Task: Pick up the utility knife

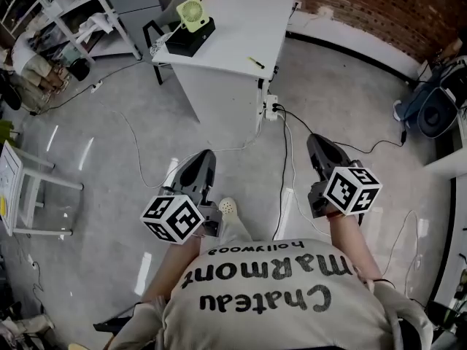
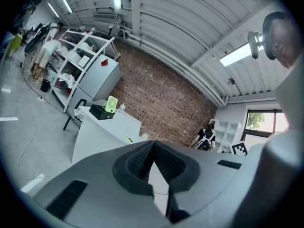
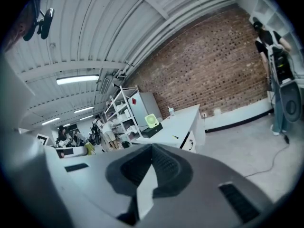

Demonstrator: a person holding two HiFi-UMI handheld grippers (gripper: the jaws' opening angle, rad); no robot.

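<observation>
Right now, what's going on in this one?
A person stands back from a white table, holding a gripper in each hand. The left gripper and right gripper are both shut and empty, pointing roughly toward the table. A slim yellow tool, probably the utility knife, lies near the table's edge, some way off. Nothing has been picked up yet.

White table (image 1: 241, 28), pale green fan (image 1: 192, 13) on black box (image 1: 191, 39), red brick wall (image 1: 365, 2) — grey floor (image 1: 109, 144), beige shirt (image 1: 277, 319), dark lettering

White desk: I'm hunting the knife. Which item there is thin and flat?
The small yellow strip by the desk's right edge; the green fan and black box at its left corner are bulky.
</observation>
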